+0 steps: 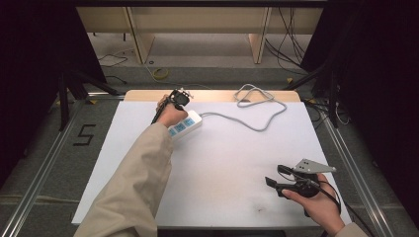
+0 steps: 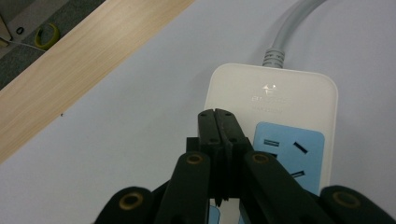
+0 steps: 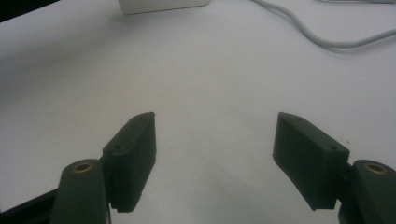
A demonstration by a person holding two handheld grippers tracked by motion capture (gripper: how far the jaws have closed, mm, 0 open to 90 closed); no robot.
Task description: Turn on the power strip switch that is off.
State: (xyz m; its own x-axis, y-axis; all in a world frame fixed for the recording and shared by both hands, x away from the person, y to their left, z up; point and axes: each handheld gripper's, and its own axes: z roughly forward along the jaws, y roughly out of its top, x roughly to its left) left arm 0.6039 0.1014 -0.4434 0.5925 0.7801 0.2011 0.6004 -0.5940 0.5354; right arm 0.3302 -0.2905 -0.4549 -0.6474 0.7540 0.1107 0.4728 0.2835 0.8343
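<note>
Sitting upper left of centre, the strip looks rigid, light, slick; best pinched across its edges. Left gripper is clamped empty above it, right gripper is held wide.

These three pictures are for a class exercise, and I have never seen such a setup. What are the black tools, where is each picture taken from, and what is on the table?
A person sits at a white table and holds a hand-operated gripper in each hand. The high view looks down from above. The other two come from cameras riding on the grippers, looking along their black fingers. The left gripper is shut, empty, poised over a white power strip with blue socket panels; whether it touches is unclear. The strip's grey cable loops across the far side. The right gripper is open, holding nothing, near the table's front right.
</note>
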